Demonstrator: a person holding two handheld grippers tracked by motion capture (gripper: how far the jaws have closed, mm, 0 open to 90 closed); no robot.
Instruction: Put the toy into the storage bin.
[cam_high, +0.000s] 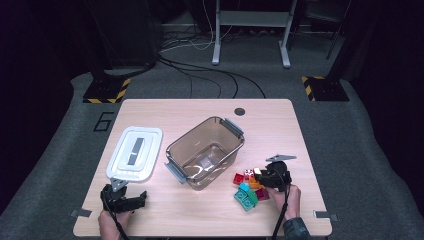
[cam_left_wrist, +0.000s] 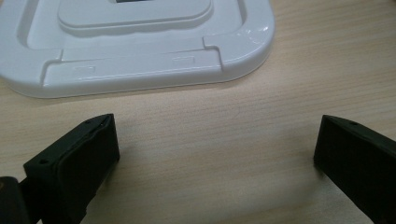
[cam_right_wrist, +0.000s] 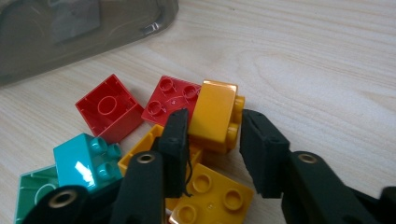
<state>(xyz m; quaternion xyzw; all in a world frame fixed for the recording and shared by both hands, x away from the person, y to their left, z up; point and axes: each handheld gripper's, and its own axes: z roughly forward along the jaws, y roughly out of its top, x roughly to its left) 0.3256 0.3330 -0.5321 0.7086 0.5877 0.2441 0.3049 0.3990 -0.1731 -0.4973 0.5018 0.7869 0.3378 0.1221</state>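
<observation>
On the tabletop, your right tool is pinching the yellow brick near its edge; it could slip free.

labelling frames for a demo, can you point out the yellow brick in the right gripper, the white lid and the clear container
yellow brick (cam_right_wrist: 212, 112): right gripper view, its smooth side face between the jaws.
white lid (cam_left_wrist: 140, 70): left gripper view, its near rim.
clear container (cam_high: 172, 150): high view, its left rim.

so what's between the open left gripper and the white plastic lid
Nothing: in the left gripper view only bare wooden table lies between the open left gripper and the white plastic lid; the high view shows the same short gap.
</observation>
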